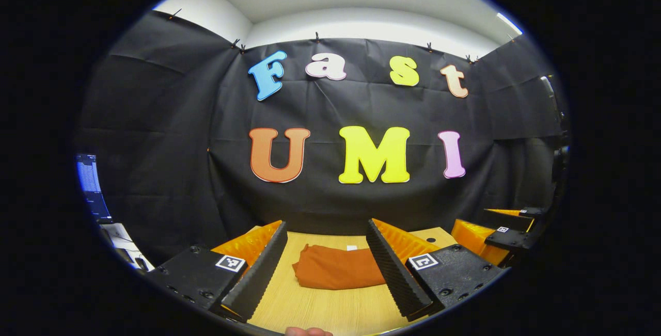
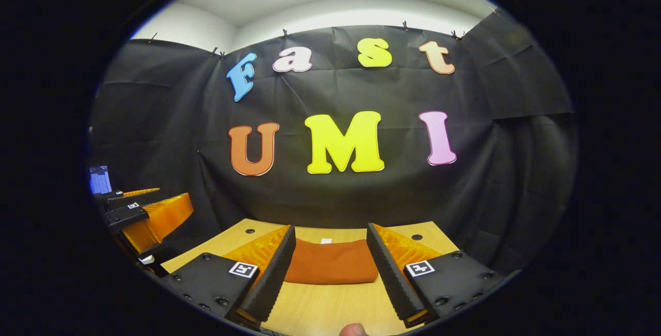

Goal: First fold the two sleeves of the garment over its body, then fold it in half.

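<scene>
Nearest in the left gripper view, the left claw is standing wide open with nothing between its two ribbed fingers, held above the wooden table. Just ahead of it, in the gap between the fingers and slightly toward its right finger, the orange garment is lying on the table as a compact, folded bundle, no sleeve sticking out that I can make out. Off to that claw's right, the other claw is showing at the edge, held up off the table.

In the right gripper view, the right claw is likewise gaping fully and gripping nothing, and the garment is sitting straight ahead, centred between its fingers, flat on the table, with a small white tag at its far edge. The left claw is hanging well off to this claw's left.

Judging by how the cloth is lying, the folds look done, so the step in hand is probably clearing away or a final tidy. To do that well, both claws should be kept open and high while backing off, so no finger is snagging the top layer and dragging the fold apart. If an edge needs squaring, one claw should be pressing lightly near a corner while the other is staying clear.

Farthest ahead of both claws, the black cloth wall is hanging behind the table.
</scene>
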